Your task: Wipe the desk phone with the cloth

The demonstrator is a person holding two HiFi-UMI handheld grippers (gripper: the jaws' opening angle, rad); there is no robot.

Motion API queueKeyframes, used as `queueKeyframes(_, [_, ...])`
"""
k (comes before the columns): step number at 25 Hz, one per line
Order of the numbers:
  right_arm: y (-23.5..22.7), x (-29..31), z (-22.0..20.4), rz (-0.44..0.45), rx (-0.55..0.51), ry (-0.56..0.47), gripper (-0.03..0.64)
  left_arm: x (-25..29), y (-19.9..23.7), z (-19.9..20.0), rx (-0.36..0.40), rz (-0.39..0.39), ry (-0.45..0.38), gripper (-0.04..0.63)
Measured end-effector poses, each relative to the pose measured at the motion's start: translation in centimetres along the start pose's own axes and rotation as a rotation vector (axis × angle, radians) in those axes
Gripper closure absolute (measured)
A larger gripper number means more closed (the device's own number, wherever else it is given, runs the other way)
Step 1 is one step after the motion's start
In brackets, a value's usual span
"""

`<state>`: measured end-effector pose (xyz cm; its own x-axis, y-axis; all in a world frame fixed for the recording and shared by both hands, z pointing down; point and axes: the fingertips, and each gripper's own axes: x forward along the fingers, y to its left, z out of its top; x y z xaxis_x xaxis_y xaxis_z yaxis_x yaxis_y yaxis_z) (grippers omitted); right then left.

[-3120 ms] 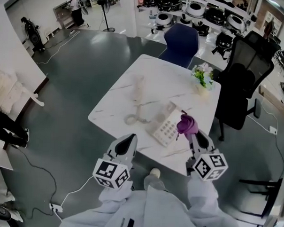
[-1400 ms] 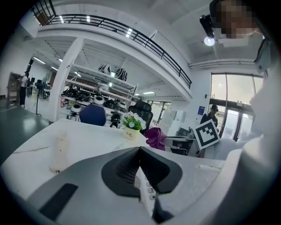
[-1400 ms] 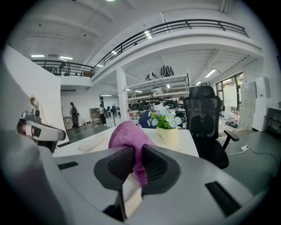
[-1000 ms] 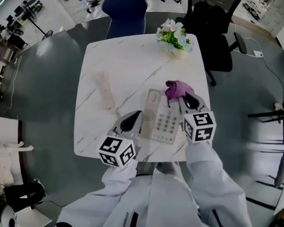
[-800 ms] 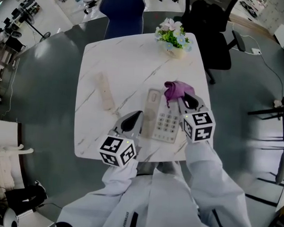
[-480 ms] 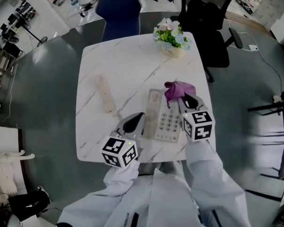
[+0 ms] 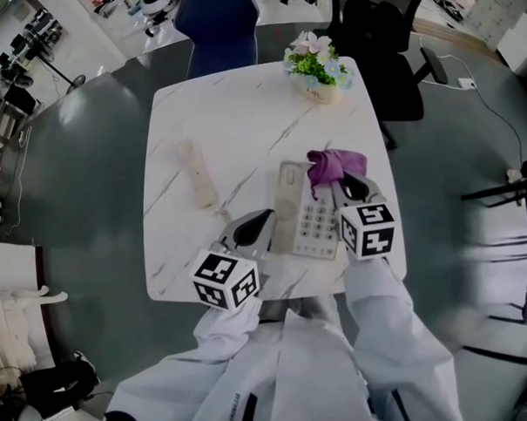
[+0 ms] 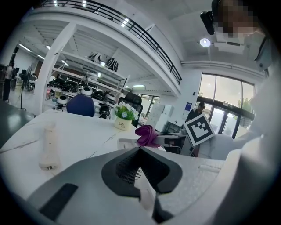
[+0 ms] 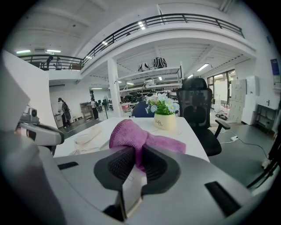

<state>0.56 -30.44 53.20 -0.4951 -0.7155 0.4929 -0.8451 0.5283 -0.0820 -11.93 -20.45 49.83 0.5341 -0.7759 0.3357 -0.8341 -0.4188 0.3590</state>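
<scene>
The right tool (image 7: pixel 341 186) stayed clamped on the cloth (image 7: pixel 333 164) at the desk phone's (image 7: pixel 309 223) far end; the left tool (image 7: pixel 263 217) remained closed, empty.

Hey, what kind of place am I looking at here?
Probably an open-plan office or lab hall: a white marble-look table with an office chair, a railed mezzanine overhead, and racks of equipment.

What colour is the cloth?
Purple. The cloth shows best in the right gripper view.

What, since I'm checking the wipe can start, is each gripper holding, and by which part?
The right gripper is shut on the purple cloth, pinching a bunched fold at its near edge. The left gripper is shut, holding nothing.
</scene>
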Motion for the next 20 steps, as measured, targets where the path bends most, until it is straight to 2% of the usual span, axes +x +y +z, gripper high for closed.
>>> queueKeyframes(20, [1.3, -0.7, -2.0, 0.067, -0.004, 0.062, 0.584, -1.7, -2.9, -2.0, -0.037, 0.02, -0.011, 0.597])
